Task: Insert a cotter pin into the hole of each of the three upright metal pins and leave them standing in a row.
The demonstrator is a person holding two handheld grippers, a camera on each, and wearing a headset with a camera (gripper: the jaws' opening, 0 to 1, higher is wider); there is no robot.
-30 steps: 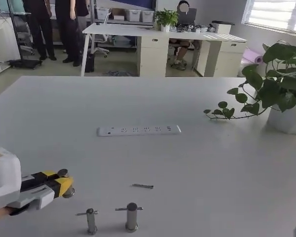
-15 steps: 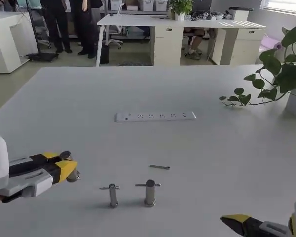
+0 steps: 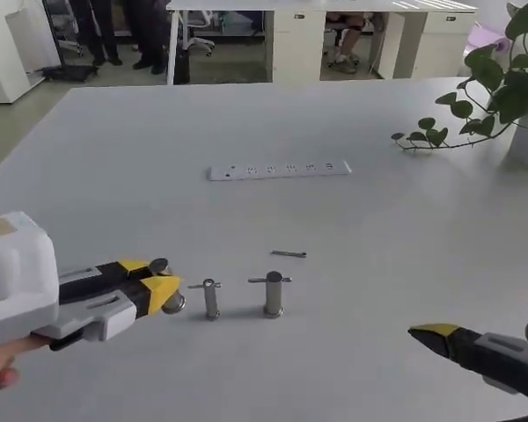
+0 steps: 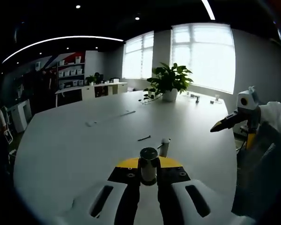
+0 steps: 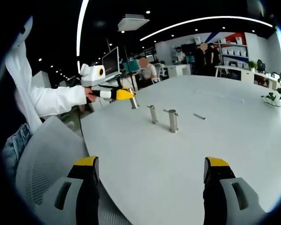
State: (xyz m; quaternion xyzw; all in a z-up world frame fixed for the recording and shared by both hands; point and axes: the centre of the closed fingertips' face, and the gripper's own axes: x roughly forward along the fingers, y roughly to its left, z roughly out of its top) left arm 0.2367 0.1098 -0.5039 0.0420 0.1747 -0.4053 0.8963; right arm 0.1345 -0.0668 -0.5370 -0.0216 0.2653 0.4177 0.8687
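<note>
Jaws of your left gripper [image 3: 163,288] are clamped on the third metal pin [image 4: 148,165], held upright. Straight ahead of their tips stand two fitted pins [image 3: 274,293]. Just beyond, the loose cotter pin [image 3: 289,254] lies flat, long axis along that row. Your right gripper [image 5: 151,165] gapes wide and empty, farther off over the white table [image 3: 378,220].

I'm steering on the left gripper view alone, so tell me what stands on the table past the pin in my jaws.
Observer: In the head view two stand side by side, a thinner metal pin and a thicker metal pin, both already cottered through the top.
Operator: Report the right gripper's jaws.
Observer: The right gripper is open and empty in its own view.
Operator: Place the loose cotter pin for me.
Observer: The loose cotter pin lies flat just beyond the thicker metal pin, apart from it.
</note>
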